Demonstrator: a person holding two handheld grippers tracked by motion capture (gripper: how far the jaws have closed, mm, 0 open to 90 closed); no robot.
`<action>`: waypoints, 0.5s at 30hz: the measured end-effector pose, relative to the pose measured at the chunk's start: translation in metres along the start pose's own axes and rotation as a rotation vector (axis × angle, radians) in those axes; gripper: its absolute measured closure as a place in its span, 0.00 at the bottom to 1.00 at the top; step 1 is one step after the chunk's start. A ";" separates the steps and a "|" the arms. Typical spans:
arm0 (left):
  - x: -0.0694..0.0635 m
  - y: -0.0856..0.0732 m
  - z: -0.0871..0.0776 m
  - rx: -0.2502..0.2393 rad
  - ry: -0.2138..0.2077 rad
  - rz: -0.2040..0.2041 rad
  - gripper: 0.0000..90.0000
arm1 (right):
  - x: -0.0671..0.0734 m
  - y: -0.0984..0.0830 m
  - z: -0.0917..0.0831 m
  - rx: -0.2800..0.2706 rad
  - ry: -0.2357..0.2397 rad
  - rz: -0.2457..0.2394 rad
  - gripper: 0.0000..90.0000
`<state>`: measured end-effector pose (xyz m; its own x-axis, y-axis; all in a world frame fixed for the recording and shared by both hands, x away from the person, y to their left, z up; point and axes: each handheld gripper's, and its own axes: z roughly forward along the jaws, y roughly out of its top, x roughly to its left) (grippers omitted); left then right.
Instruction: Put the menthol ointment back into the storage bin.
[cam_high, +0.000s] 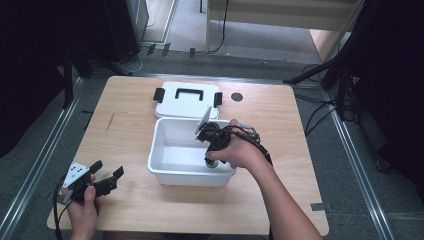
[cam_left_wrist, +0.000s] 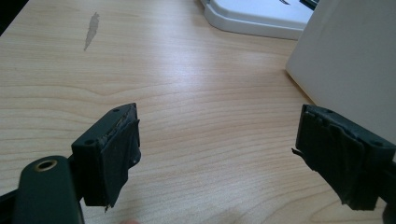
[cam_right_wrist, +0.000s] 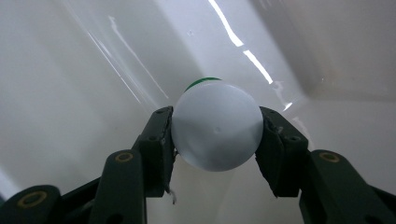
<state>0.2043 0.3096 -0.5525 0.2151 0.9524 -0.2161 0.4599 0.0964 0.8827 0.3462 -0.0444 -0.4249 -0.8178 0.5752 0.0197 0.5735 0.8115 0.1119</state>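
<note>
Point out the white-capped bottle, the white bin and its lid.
white-capped bottle (cam_right_wrist: 215, 126), right gripper view, on the round white cap.
white bin (cam_high: 190, 177), high view, on the near outer wall.
lid (cam_high: 186, 104), high view, on the flat top below the handle.

Lid (cam_high: 187, 100) lies behind bin (cam_high: 165, 172) (probably touching) on table (cam_high: 130, 205).

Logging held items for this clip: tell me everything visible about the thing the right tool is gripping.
The white-capped container shows a round, smooth, matte white top, plastic by its look, with a thin green edge behind it. The right tool is shut on it, one black pad pressing each side. It sits low inside the white bin, near the front right corner; in the high view a green bit shows below the hand. Whether it touches the floor is unclear.
</note>
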 end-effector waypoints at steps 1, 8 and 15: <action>0.000 0.000 0.000 0.001 -0.001 0.000 0.16 | 0.000 0.000 0.005 0.012 -0.002 0.004 0.57; 0.001 0.000 0.000 0.003 -0.003 0.000 0.16 | 0.001 0.001 0.018 0.040 -0.019 -0.024 0.57; 0.001 0.000 0.000 0.004 -0.003 -0.001 0.16 | 0.005 0.003 0.030 0.082 -0.033 -0.054 0.57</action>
<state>0.2047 0.3102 -0.5526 0.2178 0.9513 -0.2180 0.4639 0.0956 0.8807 0.3448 -0.0360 -0.4544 -0.8464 0.5323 -0.0170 0.5317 0.8464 0.0299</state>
